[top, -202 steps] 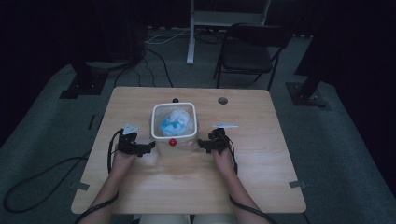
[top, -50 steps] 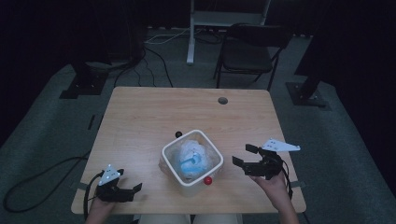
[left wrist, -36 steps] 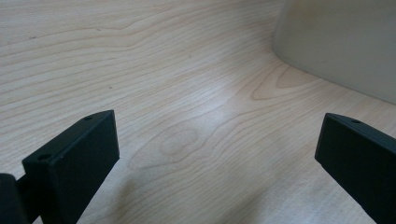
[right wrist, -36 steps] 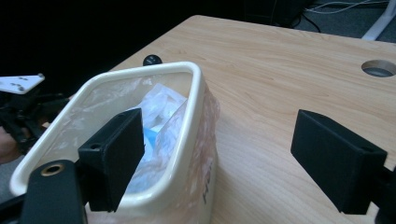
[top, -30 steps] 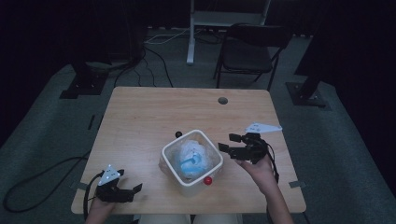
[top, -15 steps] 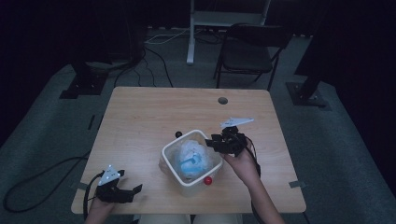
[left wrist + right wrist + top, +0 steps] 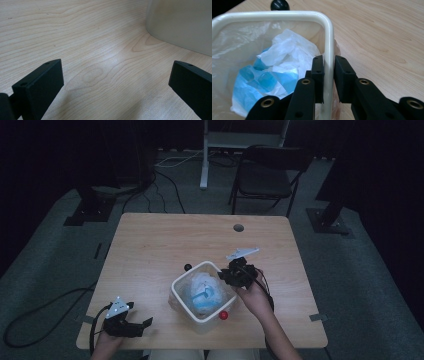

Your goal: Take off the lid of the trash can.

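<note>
The right tool (image 7: 328, 75) was clamped on the bin (image 7: 329, 37) rim; the left tool (image 7: 117, 85), jaws apart, seemingly rested on the surface (image 7: 100, 37).

Right gripper (image 7: 328, 75) — now clamped on bin rim (image 7: 329, 37)

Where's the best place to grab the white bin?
By its rim, I think. The bin is too wide to clamp whole, but its rolled rim is thin, so come from above, one jaw inside and one outside. The right tool straddles it that way now.
</note>
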`<state>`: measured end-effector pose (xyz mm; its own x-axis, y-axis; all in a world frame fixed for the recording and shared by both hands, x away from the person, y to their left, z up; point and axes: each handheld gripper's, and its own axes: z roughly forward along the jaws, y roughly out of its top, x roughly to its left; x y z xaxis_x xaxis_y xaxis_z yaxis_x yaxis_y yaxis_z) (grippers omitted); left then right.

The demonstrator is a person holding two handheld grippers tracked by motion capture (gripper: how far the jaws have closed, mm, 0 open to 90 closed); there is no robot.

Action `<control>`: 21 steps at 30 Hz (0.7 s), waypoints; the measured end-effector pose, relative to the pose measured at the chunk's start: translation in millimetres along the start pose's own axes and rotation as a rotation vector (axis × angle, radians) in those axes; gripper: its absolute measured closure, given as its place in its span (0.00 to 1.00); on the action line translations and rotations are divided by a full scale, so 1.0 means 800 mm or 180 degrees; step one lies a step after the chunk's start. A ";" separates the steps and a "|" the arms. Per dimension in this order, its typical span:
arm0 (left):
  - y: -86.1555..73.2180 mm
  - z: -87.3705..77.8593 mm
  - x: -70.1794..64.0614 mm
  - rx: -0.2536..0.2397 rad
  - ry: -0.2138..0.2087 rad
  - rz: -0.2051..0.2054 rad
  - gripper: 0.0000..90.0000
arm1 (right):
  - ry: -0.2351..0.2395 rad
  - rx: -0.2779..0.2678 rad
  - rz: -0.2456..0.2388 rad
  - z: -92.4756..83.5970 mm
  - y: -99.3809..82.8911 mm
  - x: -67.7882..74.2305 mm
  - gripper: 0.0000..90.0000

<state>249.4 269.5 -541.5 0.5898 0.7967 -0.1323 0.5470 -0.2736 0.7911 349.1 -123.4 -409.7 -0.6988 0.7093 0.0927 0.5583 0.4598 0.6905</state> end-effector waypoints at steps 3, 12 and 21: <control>0.000 0.000 0.000 0.0002 0.0000 0.0002 0.00 | 0.0010 0.0025 -0.0041 0.004 0.001 0.005 0.88; -0.001 0.001 0.001 0.0013 -0.0014 -0.0015 0.00 | 0.0008 0.0068 -0.0071 0.005 0.005 0.010 0.89; -0.001 0.001 0.002 0.0025 -0.0030 -0.0010 0.00 | 0.0057 -0.0033 -0.0023 -0.008 0.010 0.009 0.89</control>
<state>250.5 270.2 -542.7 0.5936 0.7924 -0.1405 0.5535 -0.2752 0.7861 345.8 -117.9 -399.3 -0.7107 0.6963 0.1005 0.5487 0.4592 0.6987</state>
